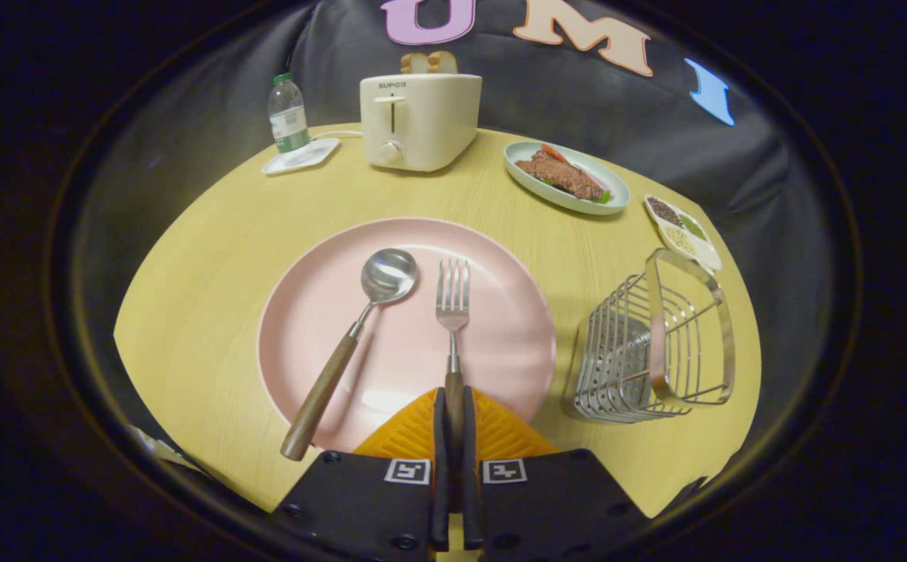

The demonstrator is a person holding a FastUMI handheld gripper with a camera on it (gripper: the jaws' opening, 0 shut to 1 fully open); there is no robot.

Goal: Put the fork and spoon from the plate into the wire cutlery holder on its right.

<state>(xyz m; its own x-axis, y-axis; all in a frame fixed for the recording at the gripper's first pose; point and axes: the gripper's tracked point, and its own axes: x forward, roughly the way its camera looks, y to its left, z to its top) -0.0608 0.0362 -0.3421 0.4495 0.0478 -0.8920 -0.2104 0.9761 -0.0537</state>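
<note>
Jaws closed on fork (453, 312) handle, tines pointing straight ahead.

Round pale-wood table (211, 234), black cloth wall (617, 117) behind, dim booth lighting.

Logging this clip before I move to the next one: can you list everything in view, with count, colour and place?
fork: 1, steel with wooden handle, on the plate, handle between the fingers
spoon: 1, steel with wooden handle, on the plate left of the fork
plate: 1, pink, table centre
wire cutlery holder: 1, silver, right of the plate
toaster: 1, cream, far side, bread in its slots
water bottle: 1, clear with green cap, left of the toaster
food dish: 1, pale green, right of the toaster
table: 1, light wood
hand-held gripper: 1, shut on the fork's handle
</note>
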